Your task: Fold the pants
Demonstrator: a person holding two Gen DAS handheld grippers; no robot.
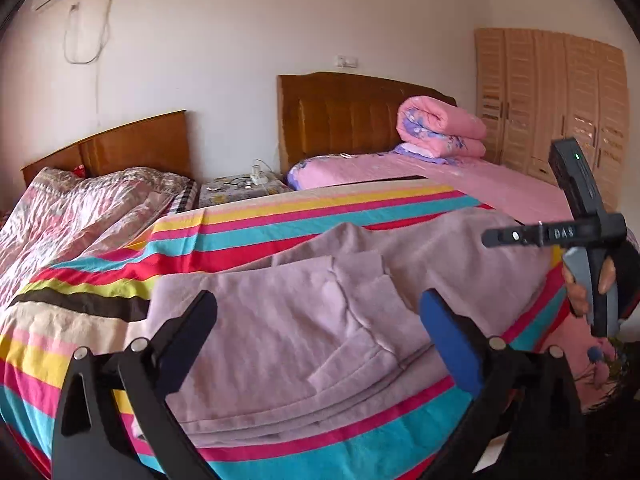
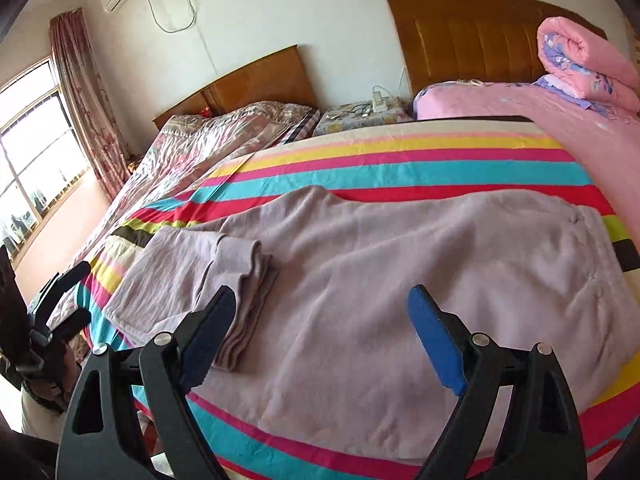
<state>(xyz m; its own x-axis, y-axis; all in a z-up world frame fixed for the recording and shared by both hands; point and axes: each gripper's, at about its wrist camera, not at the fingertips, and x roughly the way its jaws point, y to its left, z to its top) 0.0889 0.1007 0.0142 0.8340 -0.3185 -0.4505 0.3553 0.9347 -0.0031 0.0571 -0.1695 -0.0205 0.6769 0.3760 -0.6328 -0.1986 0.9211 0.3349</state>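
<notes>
Lilac fleece pants [image 2: 380, 264] lie flat across the striped sheet [image 2: 360, 168], waistband to the right. Their leg ends are folded back into a layered stack [image 2: 236, 276] at the left. My right gripper [image 2: 322, 294] hovers open above the middle of the pants, with nothing between its blue pads. In the left wrist view my left gripper [image 1: 320, 300] stands wide open over the folded part of the pants [image 1: 304, 320], not touching the cloth. At that view's right edge a hand [image 1: 580, 292] grips the right tool's handle.
A rolled pink quilt [image 1: 440, 128] sits on the pink bed by a wooden headboard [image 1: 340, 112]. A nightstand [image 2: 360, 114] with a charger stands between the beds. The crumpled floral bed [image 2: 192, 152] lies left, a window [image 2: 32, 152] beyond it and a wardrobe [image 1: 552, 100] at the right.
</notes>
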